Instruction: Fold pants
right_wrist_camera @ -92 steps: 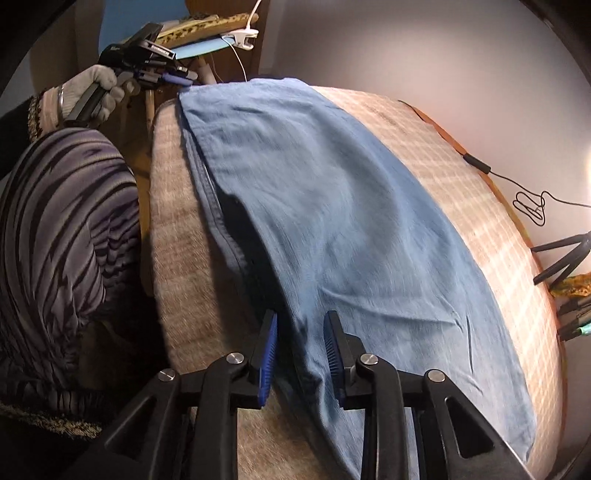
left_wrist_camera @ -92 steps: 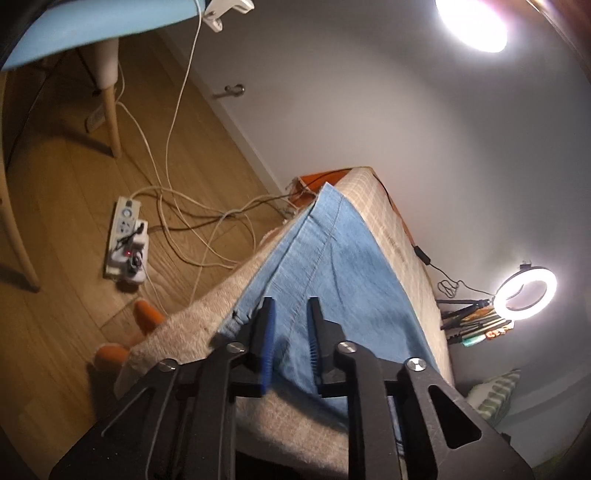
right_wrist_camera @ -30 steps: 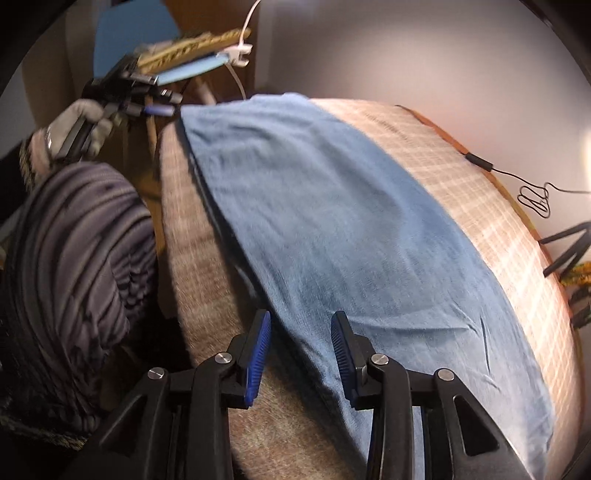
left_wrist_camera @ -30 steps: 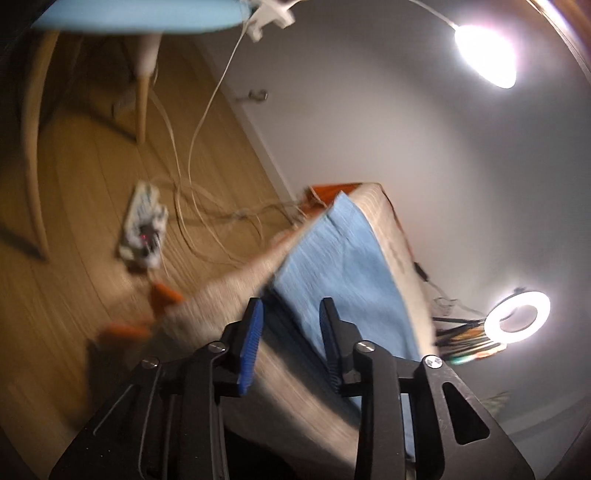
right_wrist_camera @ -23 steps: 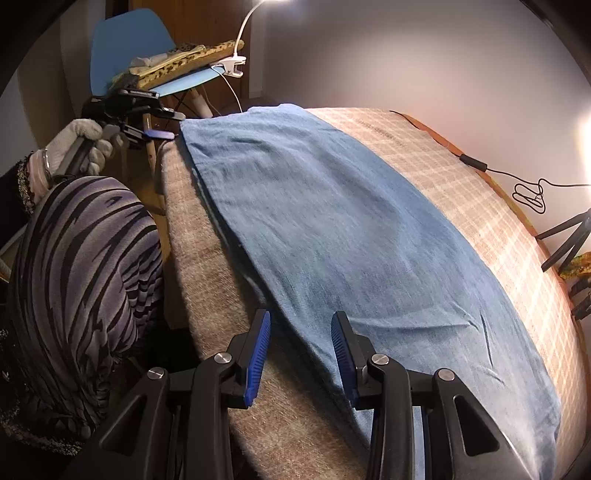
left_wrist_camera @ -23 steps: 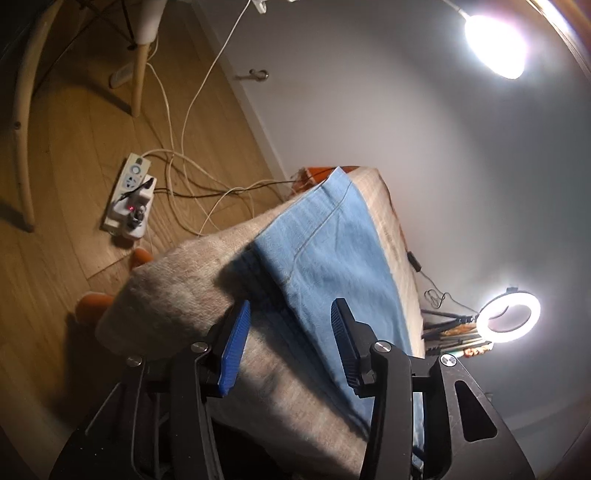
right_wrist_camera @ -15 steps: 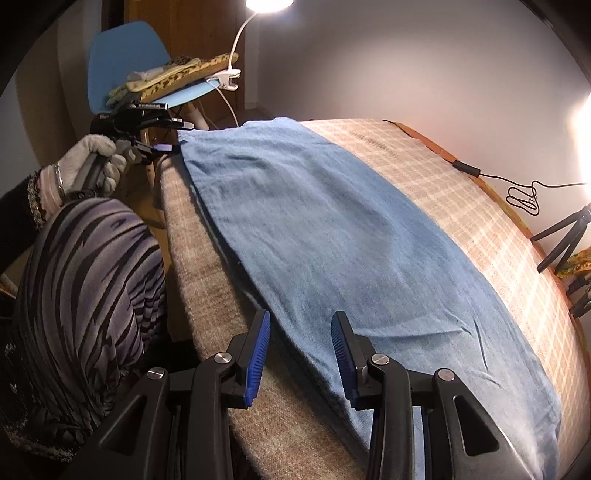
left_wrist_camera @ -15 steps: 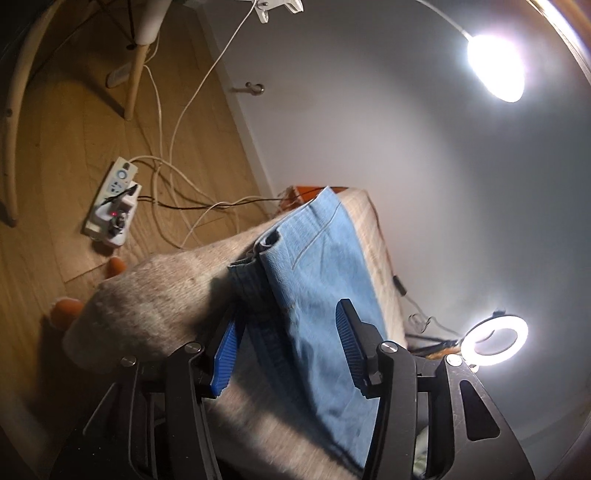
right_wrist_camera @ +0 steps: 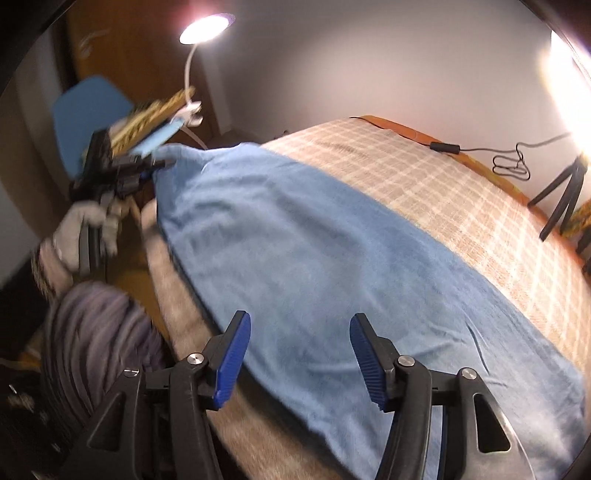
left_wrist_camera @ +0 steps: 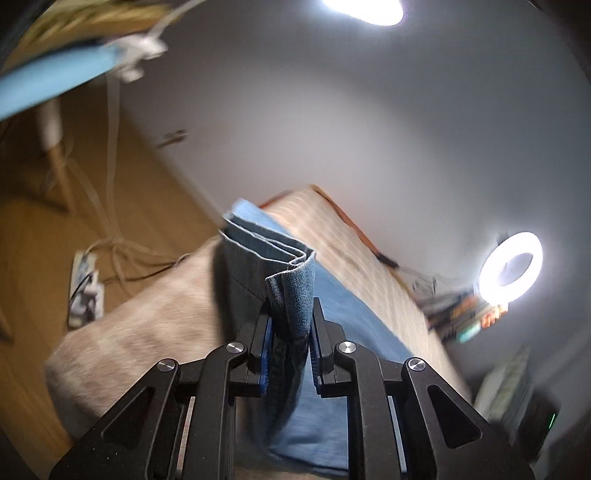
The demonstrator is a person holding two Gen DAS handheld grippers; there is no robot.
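Note:
Blue denim pants (right_wrist_camera: 314,258) lie flat along the near side of a bed. In the left wrist view my left gripper (left_wrist_camera: 290,332) is closing, and its blue pads pinch a hem corner of the pants (left_wrist_camera: 291,291). That corner is lifted off the blanket and its layers are bunched. The right wrist view shows the left gripper (right_wrist_camera: 147,168) at the pants' far end in a gloved hand (right_wrist_camera: 85,229). My right gripper (right_wrist_camera: 299,319) hovers over the pants' near edge. Its jaws are opening, wide apart, and the pads touch nothing.
The bed has a plaid blanket (right_wrist_camera: 443,192). The person's striped clothing (right_wrist_camera: 92,332) is close on the left. A blue chair (right_wrist_camera: 85,110) with a clip lamp (right_wrist_camera: 203,26) stands beyond. A ring light (left_wrist_camera: 511,266), tripod (right_wrist_camera: 561,199), floor cables and power strip (left_wrist_camera: 86,288) surround the bed.
The left gripper's jaws went from wide around the pants' corner to closed on it, and raised it. The right gripper's jaws spread much wider and it rose slightly.

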